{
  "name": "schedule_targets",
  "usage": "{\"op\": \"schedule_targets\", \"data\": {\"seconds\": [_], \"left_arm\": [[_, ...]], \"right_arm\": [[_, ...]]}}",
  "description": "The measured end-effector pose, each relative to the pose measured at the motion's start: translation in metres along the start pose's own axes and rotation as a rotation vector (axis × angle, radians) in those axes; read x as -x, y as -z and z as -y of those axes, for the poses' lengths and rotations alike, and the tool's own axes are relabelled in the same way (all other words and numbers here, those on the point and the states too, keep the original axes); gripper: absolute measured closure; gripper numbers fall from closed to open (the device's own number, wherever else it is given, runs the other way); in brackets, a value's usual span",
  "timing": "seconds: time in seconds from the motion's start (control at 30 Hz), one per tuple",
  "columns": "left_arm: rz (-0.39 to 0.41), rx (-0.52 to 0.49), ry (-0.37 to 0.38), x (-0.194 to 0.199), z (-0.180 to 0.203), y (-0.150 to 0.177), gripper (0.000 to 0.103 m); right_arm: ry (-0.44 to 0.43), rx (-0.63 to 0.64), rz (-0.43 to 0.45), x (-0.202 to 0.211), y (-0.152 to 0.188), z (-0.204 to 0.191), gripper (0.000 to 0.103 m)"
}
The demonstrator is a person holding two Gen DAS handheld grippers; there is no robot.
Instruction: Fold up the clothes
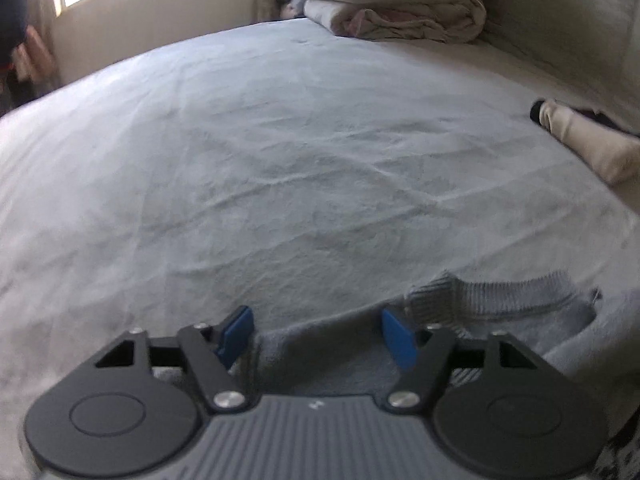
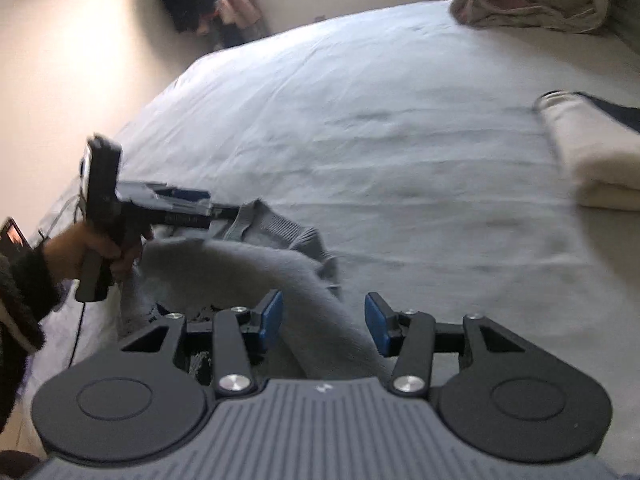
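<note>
Grey sweater (image 2: pixel 256 264) lies crumpled at the near edge of the bed (image 1: pixel 280 140). Left tongs (image 1: pixel 318 336) are released, pads apart, with the sweater's edge under the gap. Right tongs (image 2: pixel 324 324) stand apart around a grey fold; I cannot tell whether they press it. Cream towel (image 2: pixel 592 160) lies well apart.

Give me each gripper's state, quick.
Left gripper: jaws apart over the grey sweater, pads not pressing it; open.
Right gripper: jaws apart, sweater sleeve lying between the pads without a clear pinch; open.
</note>
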State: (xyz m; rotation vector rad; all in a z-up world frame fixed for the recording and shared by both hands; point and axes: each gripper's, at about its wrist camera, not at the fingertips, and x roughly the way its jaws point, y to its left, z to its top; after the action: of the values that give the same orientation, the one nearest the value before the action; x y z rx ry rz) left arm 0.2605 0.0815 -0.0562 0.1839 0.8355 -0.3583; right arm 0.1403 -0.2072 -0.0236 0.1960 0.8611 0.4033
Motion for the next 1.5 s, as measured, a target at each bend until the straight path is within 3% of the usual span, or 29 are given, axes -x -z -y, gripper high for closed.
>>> {"op": "schedule_targets", "data": {"seconds": [0.07, 0.1, 0.13, 0.3, 0.43, 0.57, 0.67, 0.73, 0.77, 0.8, 0.83, 0.97, 1.17, 1.27, 1.3, 1.33, 1.37, 1.5], "left_arm": [[0.015, -0.002, 0.005, 0.004, 0.003, 0.003, 0.062], [0.021, -0.001, 0.012, 0.007, 0.004, 0.004, 0.085], [0.026, 0.008, 0.02, 0.01, 0.004, 0.005, 0.096], [0.074, 0.079, 0.001, 0.024, -0.001, 0.009, 0.098], [0.073, 0.12, -0.022, 0.027, -0.008, 0.012, 0.098], [0.032, 0.098, -0.036, 0.022, -0.009, 0.015, 0.093], [0.031, 0.089, -0.016, 0.023, -0.012, 0.014, 0.09], [0.034, 0.072, -0.006, 0.025, -0.015, 0.013, 0.077], [0.036, 0.063, -0.003, 0.025, -0.017, 0.013, 0.071], [0.038, 0.053, -0.002, 0.025, -0.018, 0.013, 0.061], [0.041, 0.043, -0.001, 0.026, -0.02, 0.014, 0.06], [0.051, 0.029, -0.007, 0.026, -0.026, 0.013, 0.058], [0.001, 0.022, 0.007, 0.015, -0.027, 0.009, 0.056], [-0.015, 0.006, 0.008, 0.013, -0.021, 0.009, 0.069], [-0.02, 0.001, 0.014, 0.014, -0.018, 0.009, 0.079], [-0.025, -0.002, 0.022, 0.015, -0.015, 0.01, 0.09], [-0.028, -0.003, 0.026, 0.016, -0.013, 0.01, 0.094], [-0.009, 0.012, 0.012, 0.021, -0.009, 0.013, 0.098]], "right_arm": [[0.009, 0.008, 0.018, -0.01, 0.004, -0.007, 0.093], [0.013, 0.014, 0.035, -0.012, 0.007, -0.012, 0.096], [0.009, 0.026, 0.057, -0.01, 0.01, -0.017, 0.096], [-0.045, 0.149, 0.064, 0.011, 0.028, -0.047, 0.096], [-0.091, 0.142, -0.044, 0.004, 0.039, -0.053, 0.096], [-0.066, 0.14, -0.129, -0.016, 0.044, -0.049, 0.092], [-0.103, 0.106, -0.122, -0.009, 0.033, -0.046, 0.083], [-0.129, 0.088, -0.077, 0.002, 0.026, -0.042, 0.056], [-0.131, 0.079, -0.054, 0.006, 0.023, -0.039, 0.054], [-0.126, 0.071, -0.034, 0.01, 0.019, -0.035, 0.054], [-0.113, 0.063, -0.017, 0.012, 0.016, -0.032, 0.054], [-0.024, 0.024, 0.019, 0.008, 0.006, -0.012, 0.054], [0.033, 0.017, -0.048, -0.027, 0.008, 0.0, 0.054], [0.058, 0.06, -0.083, -0.043, 0.016, -0.005, 0.061], [0.074, 0.097, -0.075, -0.043, 0.018, -0.01, 0.069], [0.073, 0.126, -0.075, -0.043, 0.02, -0.014, 0.091], [0.055, 0.137, -0.081, -0.042, 0.021, -0.016, 0.096], [0.139, 0.222, -0.013, -0.032, 0.023, -0.025, 0.097]]}}
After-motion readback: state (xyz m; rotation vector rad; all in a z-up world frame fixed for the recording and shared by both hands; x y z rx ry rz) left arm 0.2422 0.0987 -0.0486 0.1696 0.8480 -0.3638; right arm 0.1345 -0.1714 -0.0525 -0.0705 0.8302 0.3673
